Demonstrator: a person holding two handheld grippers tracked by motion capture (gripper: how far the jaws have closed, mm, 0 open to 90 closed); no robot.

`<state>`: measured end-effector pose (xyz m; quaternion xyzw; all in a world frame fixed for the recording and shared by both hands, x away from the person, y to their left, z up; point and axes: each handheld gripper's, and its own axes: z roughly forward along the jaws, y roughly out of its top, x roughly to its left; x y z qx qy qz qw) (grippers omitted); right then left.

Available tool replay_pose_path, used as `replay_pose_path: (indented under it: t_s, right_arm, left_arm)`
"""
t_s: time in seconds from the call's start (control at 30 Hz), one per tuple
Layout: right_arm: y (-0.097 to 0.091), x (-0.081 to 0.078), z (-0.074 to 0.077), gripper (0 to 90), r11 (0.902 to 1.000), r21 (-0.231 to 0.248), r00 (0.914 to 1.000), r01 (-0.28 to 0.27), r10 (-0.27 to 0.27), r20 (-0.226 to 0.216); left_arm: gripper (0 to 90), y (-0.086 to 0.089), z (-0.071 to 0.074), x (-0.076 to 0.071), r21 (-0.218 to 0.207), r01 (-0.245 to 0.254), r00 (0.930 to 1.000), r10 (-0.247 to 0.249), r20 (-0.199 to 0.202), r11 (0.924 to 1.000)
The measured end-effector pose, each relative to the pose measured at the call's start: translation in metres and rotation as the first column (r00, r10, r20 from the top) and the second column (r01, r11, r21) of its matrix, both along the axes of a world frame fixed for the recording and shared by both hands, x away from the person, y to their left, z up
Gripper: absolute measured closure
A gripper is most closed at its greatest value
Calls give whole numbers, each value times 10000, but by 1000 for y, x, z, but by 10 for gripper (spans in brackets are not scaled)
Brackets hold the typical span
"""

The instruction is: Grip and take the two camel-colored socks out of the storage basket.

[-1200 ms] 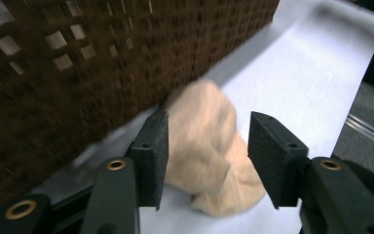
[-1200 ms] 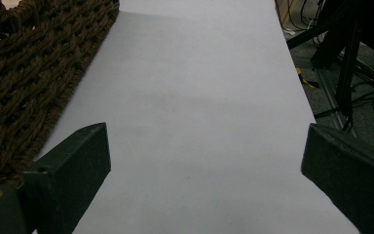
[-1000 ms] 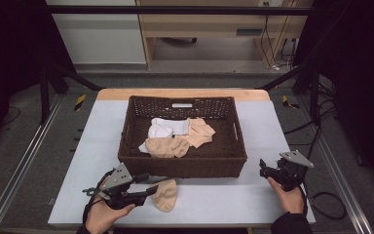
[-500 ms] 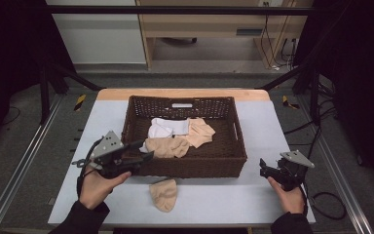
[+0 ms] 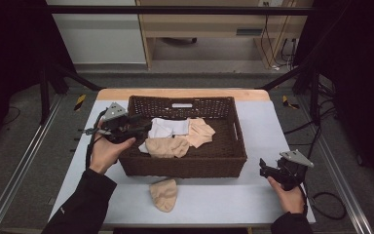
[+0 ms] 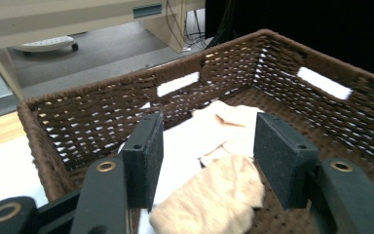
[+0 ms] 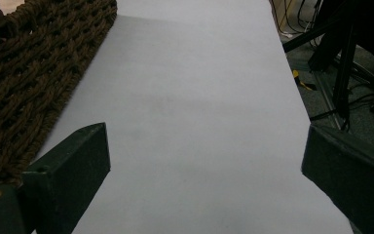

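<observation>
Socks are the things in hand, and the brown wicker basket (image 5: pixel 185 163) serves as landmark. 1 beige sock (image 5: pixel 164 194) lies flat on the counter (image 5: pixel 214 200), just in front of the basket's near wall and apart from it. Inside the basket, a second beige sock (image 5: pixel 166 146) lies against the near wall, a white cloth (image 5: pixel 168 127) lies behind it toward the left wall, and a third beige piece (image 5: pixel 200 131) sits near the basket's middle, overlapping the white cloth's edge.

Over the basket's left rim hangs the left gripper (image 5: pixel 143 127), held in the person's left hand (image 5: pixel 108 151), with its jaws pointing in over the clothes. In the left gripper view its 2 black pads (image 6: pixel 143 158) stand wide apart with nothing between them; the beige sock (image 6: pixel 209 197) and the white cloth (image 6: pixel 187 146) lie below and beyond them on the basket floor, untouched.

Right of the basket, off its near right corner, the right gripper (image 5: pixel 268 169) rests low over the counter in the person's right hand (image 5: pixel 287 195). Its jaws are spread wide in the right gripper view, with bare counter (image 7: pixel 199 122) between them and the basket's woven wall (image 7: pixel 29 83) to one side.
</observation>
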<state>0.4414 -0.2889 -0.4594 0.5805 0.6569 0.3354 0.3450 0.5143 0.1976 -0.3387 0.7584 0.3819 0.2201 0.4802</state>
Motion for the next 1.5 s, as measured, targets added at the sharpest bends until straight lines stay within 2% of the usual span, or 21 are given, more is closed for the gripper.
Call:
replay_pose_path:
  t_s: [0.13, 0.23, 0.33, 0.37, 0.4, 0.43, 0.53, 0.63, 0.7, 0.73, 0.87, 0.93, 0.97, 1.0, 1.03, 1.1, 1.27, 1.4, 1.5]
  right_arm:
    - [0, 0, 0, 41, 10000, -20, 10000, 3, -3, 21]
    - [0, 0, 0, 40, 10000, -53, 10000, 42, -42, 49]
    - [0, 0, 0, 39, 9999, -76, 9999, 131, -131, 64]
    - [0, -1, 1, 40, 9999, -81, 9999, 124, -124, 81]
    - [0, -1, 1, 40, 9999, -106, 9998, 120, -119, 126]
    - [-1, -1, 1, 40, 9999, -100, 9999, 103, -102, 124]
    - [-1, 0, 0, 40, 9999, -74, 9999, 109, -108, 57]
    - [-1, -1, 1, 40, 9999, -67, 9998, 130, -129, 153]
    - [-2, -1, 2, 39, 9998, -39, 9996, 176, -175, 198]
    - [-2, -1, 2, 38, 9999, -37, 9997, 161, -160, 169]
    - [-2, 0, 1, 40, 9998, -65, 9998, 164, -163, 94]
    - [-3, 0, 1, 39, 9998, -94, 9998, 163, -162, 138]
    - [-2, 0, 1, 38, 9998, -87, 9998, 176, -175, 123]
    - [-3, 0, 1, 39, 9998, -104, 9998, 181, -180, 122]
    - [-2, 0, 1, 39, 9998, -89, 9998, 178, -177, 101]
    - [-2, 0, 1, 39, 9998, -93, 9998, 185, -184, 95]
    - [-2, 0, 1, 39, 9998, -101, 9998, 153, -152, 96]
    - [-2, 1, 0, 39, 9999, -99, 9999, 134, -134, 8]
    - [-2, 1, 0, 39, 9998, -164, 9999, 124, -124, 43]
  left_arm:
    - [459, -5, -5, 18, 8, -213, 9997, 213, -116, 9998]
    - [469, -10, -14, 31, 236, -391, 9989, 397, -255, 9990]
    - [473, -12, -25, 43, 540, -437, 9969, 471, -628, 9976]
    - [478, -13, -27, 46, 595, -485, 9941, 540, -944, 9970]
    - [484, -15, -29, 48, 608, -504, 9933, 564, -1007, 9969]
    - [482, -16, -31, 49, 431, -427, 9953, 462, -850, 9982]
    - [462, -20, -36, 52, 674, -282, 9967, 332, -734, 9973]
    - [453, -21, -45, 56, 1038, -297, 9945, 398, -967, 9942]
    - [449, -22, -52, 58, 875, -259, 9924, 362, -1173, 9958]
    - [455, -22, -56, 59, 977, -235, 9918, 355, -1228, 9949]
    - [453, -25, -70, 62, 1463, -210, 9822, 477, -1815, 9890]
    - [444, -26, -77, 62, 1439, -110, 9792, 398, -1991, 9895]
    - [440, -27, -80, 61, 1618, -49, 9784, 382, -2030, 9868]
    - [436, -27, -83, 61, 1856, -63, 9747, 475, -2184, 9826]
    - [431, -27, -84, 62, 1892, -102, 9708, 551, -2334, 9819]
    - [425, -26, -84, 62, 1876, -123, 9695, 576, -2381, 9822]
    - [407, -31, -91, 62, 2366, 142, 9579, 547, -2819, 9715]
    - [390, -32, -94, 62, 2365, 175, 9526, 556, -2990, 9715]
    - [366, -35, -98, 63, 2605, 473, 9391, 460, -3405, 9643]
